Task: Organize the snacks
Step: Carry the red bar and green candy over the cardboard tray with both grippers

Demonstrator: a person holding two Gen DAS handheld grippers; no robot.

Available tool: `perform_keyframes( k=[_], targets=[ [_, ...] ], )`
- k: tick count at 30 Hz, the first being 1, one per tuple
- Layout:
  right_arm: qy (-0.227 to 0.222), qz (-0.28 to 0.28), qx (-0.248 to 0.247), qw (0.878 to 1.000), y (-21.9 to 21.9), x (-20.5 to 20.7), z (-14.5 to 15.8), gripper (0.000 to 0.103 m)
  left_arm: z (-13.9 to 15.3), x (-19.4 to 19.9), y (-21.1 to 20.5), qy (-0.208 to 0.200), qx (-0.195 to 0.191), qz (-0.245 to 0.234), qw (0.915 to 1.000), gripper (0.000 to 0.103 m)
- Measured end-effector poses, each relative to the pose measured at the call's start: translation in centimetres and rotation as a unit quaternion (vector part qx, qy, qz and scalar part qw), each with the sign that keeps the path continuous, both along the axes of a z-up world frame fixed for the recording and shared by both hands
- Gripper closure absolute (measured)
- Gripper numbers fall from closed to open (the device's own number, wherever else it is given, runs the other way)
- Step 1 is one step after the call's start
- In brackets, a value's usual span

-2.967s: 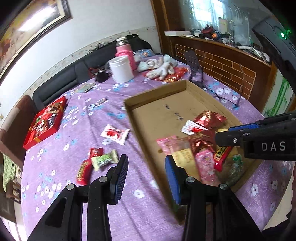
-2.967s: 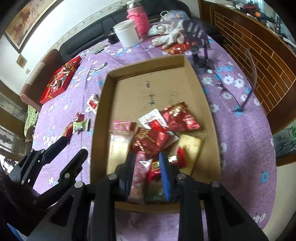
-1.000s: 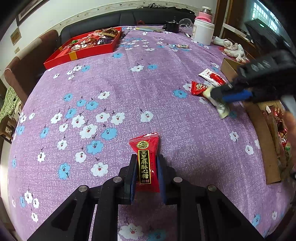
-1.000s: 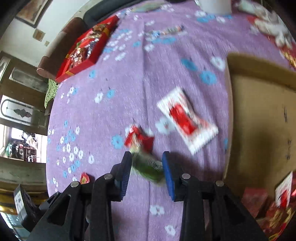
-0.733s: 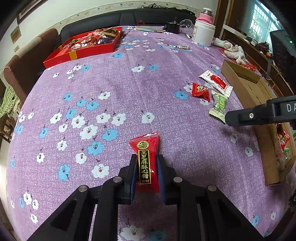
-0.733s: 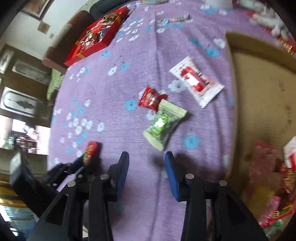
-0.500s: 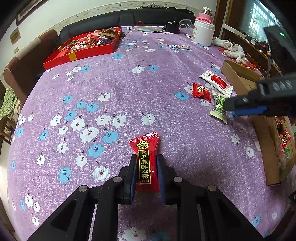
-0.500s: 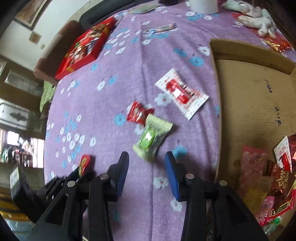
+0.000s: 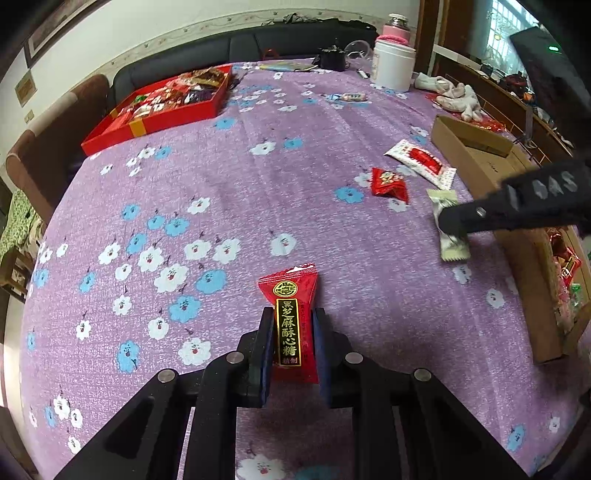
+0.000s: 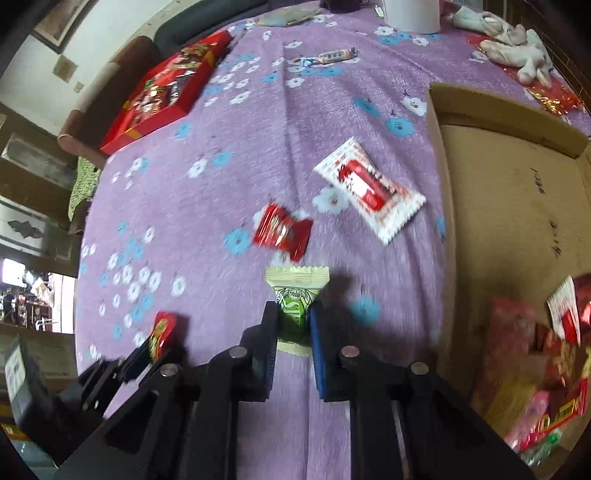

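My left gripper [image 9: 290, 332] is shut on a red candy with gold lettering [image 9: 291, 317] low over the purple flowered tablecloth; it also shows in the right wrist view [image 10: 162, 334]. My right gripper [image 10: 293, 325] is shut on a green candy [image 10: 295, 299]; in the left wrist view the candy [image 9: 448, 225] sits under that gripper's finger. A small red candy [image 10: 282, 230] and a white-and-red packet [image 10: 369, 192] lie just beyond. The cardboard tray [image 10: 491, 122] at the right holds several snacks [image 10: 546, 354].
A red gift box of sweets [image 9: 159, 105] stands at the far left. A white jar [image 9: 393, 68], a pink flask [image 9: 397, 27], white gloves [image 9: 458, 96] and a wrapped candy bar [image 10: 327, 57] lie at the back. A sofa runs behind the table.
My right gripper has come down over the green candy and closed on it. The left gripper still holds the red candy and has barely moved.
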State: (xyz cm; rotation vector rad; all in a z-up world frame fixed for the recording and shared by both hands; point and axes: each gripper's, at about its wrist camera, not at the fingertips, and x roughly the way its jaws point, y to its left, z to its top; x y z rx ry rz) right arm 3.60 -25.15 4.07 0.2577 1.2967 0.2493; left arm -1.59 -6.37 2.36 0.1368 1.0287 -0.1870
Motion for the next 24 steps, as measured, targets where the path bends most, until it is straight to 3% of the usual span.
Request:
perform_keyframes(
  k=[14, 24],
  targets=[
    [-0.04, 0.023, 0.03, 0.998, -2.2, -6.5, 3.2, 0.087, 3.4, -2.2, -4.9, -0.05, 0.027, -0.038, 0.9977, 0.084],
    [-0.06, -0.01, 0.045, 0.997, -6.6, -8.5, 4.8, 0.087, 5.8, -3.3, -9.1, -0.076, 0.041, -0.077, 0.9933, 0.084]
  ],
)
